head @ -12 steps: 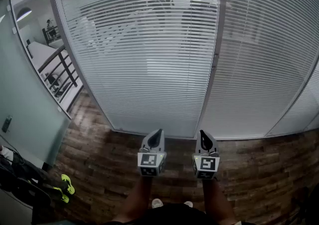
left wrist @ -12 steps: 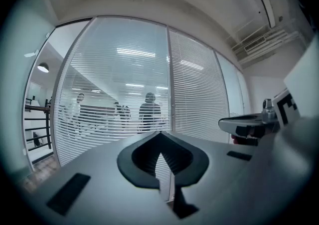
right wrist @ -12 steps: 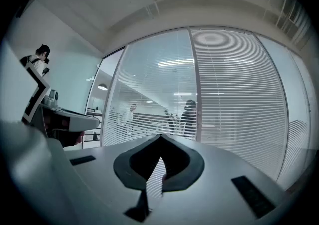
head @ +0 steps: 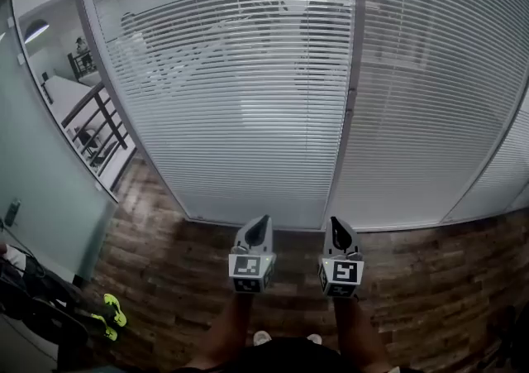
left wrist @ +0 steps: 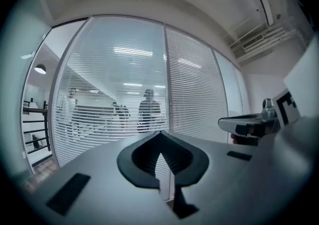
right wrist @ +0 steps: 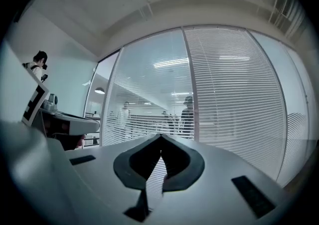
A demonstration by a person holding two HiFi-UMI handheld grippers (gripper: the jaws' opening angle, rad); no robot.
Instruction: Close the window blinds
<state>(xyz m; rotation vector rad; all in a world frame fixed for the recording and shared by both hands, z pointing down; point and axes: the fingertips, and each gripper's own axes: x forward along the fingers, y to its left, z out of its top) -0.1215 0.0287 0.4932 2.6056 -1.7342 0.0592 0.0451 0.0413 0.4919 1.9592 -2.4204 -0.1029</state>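
Note:
White slatted window blinds hang behind glass ahead of me. The left blind (head: 240,107) has its slats tilted open, so people show through it. Beside it, the right blind (head: 438,98) looks more opaque; a grey frame post (head: 350,107) stands between them. My left gripper (head: 260,222) and right gripper (head: 334,223) are held side by side low in the head view, short of the glass, both shut on nothing. In the left gripper view the jaw tips (left wrist: 159,133) meet before the left blind (left wrist: 114,84). The right gripper's tips (right wrist: 160,136) meet too, the post (right wrist: 190,84) ahead.
A wood-plank floor (head: 430,280) runs to the window's base. At the left stand a glass wall (head: 41,189) and a dark railing (head: 95,119). Neon-yellow shoes (head: 111,313) lie at the lower left. Several people (head: 318,7) stand beyond the glass.
The head view has shifted a little, so the window sits slightly lower and further left. Both grippers stay in the same place, still shut.

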